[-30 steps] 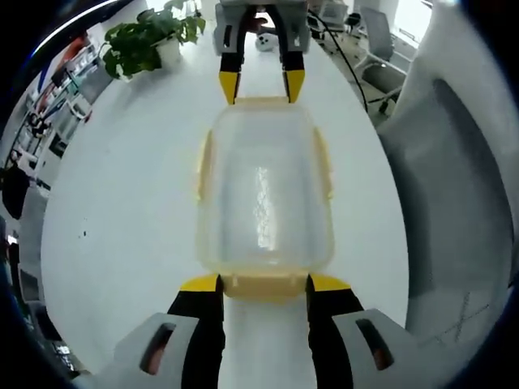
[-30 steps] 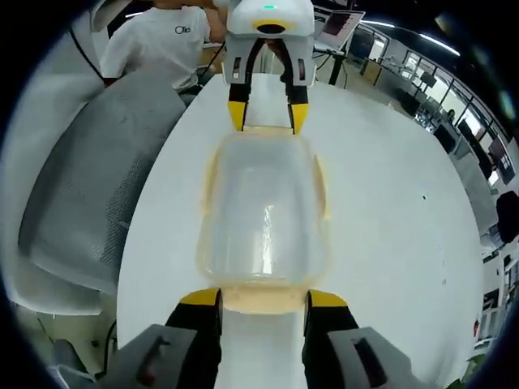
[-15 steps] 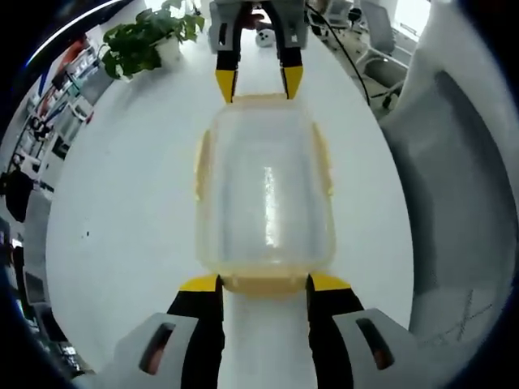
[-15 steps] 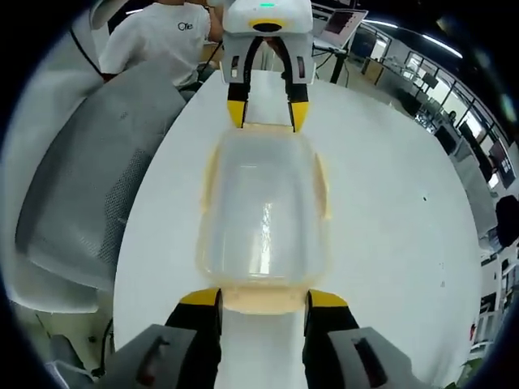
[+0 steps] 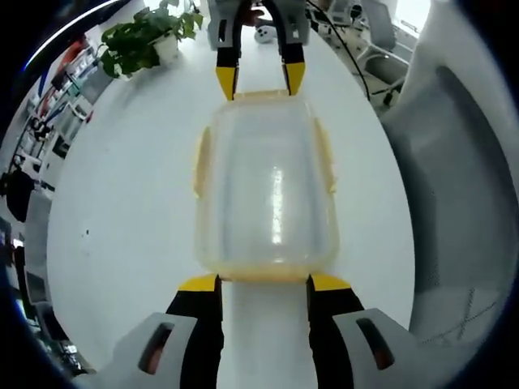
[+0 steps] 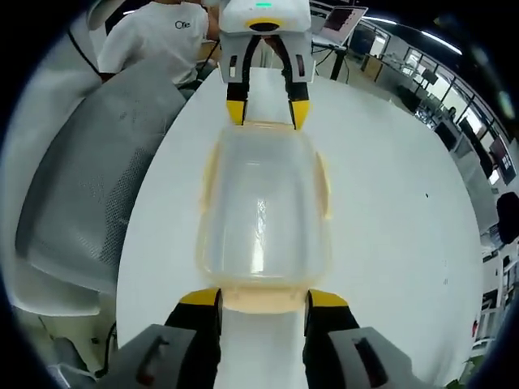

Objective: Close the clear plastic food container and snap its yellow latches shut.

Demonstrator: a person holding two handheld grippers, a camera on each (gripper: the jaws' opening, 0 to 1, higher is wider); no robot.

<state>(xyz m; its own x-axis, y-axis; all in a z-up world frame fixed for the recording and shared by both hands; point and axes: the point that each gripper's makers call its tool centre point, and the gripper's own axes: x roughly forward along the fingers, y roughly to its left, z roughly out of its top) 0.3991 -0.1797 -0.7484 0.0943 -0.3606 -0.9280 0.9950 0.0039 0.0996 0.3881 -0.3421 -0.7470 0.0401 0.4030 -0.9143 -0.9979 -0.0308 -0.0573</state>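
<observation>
1. While we look along the left tongs (image 5: 263, 282), we see the clear rectangular plastic food container (image 5: 264, 182) lying on the round white bench (image 5: 122, 186), lid on, its long axis running away from us.
2. Our left tongs are spread, their yellow tips standing either side of the container's near short end, where a yellow latch (image 5: 263, 278) sits between them; we cannot tell whether the tips touch it.
3. At the container's far short end the right tongs (image 5: 259, 79) reach in from the opposite side, also spread, yellow tips at the far latch.
4. Yellow side latches (image 5: 199, 160) lie against the container's long sides.
5. Beyond the container, to its far left, a green potted plant (image 5: 144, 40) stands on the bench; to the container's right is a grey mesh office chair (image 5: 454, 186).
6. From the right gripper view, the right tongs (image 6: 262, 298) are spread about the container (image 6: 263, 211) at its near end, and the left tongs (image 6: 267, 113) meet its far end.
7. Behind the container there, a person in a white T-shirt (image 6: 166, 40) stands by the bench (image 6: 389, 211), with the grey chair (image 6: 89, 186) to the container's left.
</observation>
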